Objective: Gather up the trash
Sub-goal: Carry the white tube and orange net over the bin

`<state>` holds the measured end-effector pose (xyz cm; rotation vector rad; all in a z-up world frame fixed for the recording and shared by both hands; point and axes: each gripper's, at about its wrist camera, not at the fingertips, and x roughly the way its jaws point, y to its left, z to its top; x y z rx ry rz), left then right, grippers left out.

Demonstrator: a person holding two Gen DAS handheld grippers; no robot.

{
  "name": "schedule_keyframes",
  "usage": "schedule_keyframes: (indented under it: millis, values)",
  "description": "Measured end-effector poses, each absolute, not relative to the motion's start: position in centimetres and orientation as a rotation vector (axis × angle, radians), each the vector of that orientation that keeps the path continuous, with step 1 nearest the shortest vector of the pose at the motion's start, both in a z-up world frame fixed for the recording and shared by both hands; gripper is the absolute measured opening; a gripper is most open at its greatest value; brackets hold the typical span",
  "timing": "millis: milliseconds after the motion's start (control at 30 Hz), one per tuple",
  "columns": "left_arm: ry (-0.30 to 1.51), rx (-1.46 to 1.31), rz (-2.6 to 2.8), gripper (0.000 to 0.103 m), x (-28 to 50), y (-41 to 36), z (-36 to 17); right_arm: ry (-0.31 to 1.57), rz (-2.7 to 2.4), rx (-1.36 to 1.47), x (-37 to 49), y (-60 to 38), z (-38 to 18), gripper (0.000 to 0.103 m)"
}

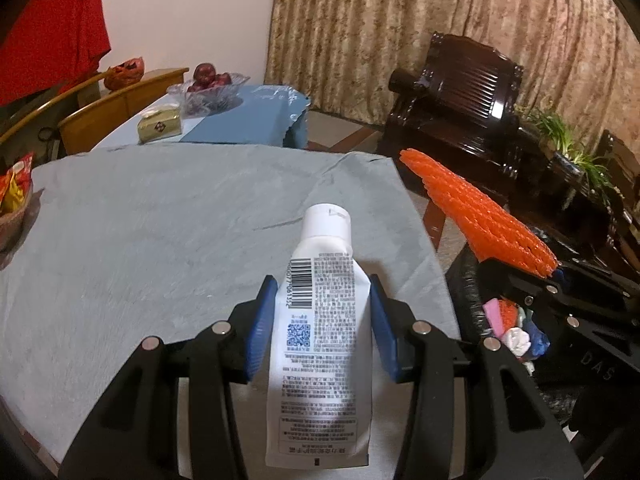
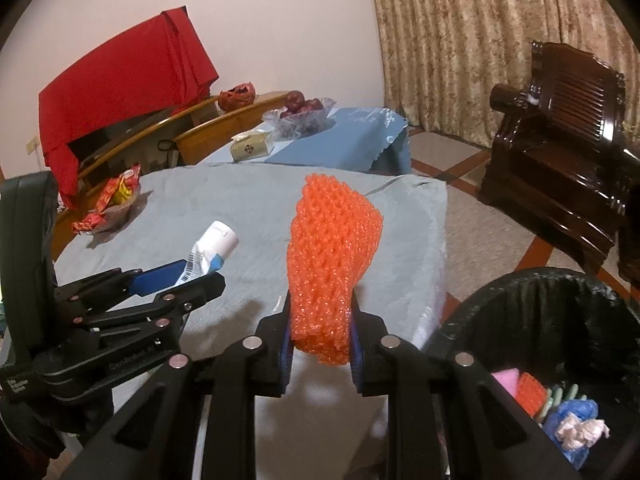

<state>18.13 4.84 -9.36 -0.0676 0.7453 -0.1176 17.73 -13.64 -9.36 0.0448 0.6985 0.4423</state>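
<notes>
My left gripper (image 1: 323, 320) is shut on a white squeeze tube (image 1: 320, 344) with printed text and a barcode, cap pointing away, held above the grey-clothed table (image 1: 160, 240). It shows in the right wrist view too (image 2: 180, 276), with the tube (image 2: 212, 252) sticking out. My right gripper (image 2: 320, 344) is shut on an orange foam net sleeve (image 2: 332, 264), held upright over the table's right edge. The sleeve also shows in the left wrist view (image 1: 476, 216). A black-lined trash bin (image 2: 560, 312) stands to the right, holding several scraps (image 2: 560, 412).
A bowl of snack packets (image 2: 108, 208) sits at the table's left. Behind are a tissue box (image 2: 252, 146), a glass fruit bowl (image 2: 300, 114), wooden chairs (image 2: 224, 128) and a red cloth (image 2: 120, 92). A dark wooden armchair (image 2: 560, 152) stands at right.
</notes>
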Motion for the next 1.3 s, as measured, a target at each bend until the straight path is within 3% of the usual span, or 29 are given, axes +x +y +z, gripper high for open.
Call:
schedule_keyframes:
  millis: [800,1300]
  values:
    - [0.691,0.009,-0.316,0.044,16.5,-6.1,-6.0,0.623,0.239,0.090,12.5,-25.3,-6.6,0.023]
    - [0.662,0.073,-0.528,0.044,17.4,-17.0,-5.9,0.626,0.078,0.123,11.0,-33.2,-7.1,0.023]
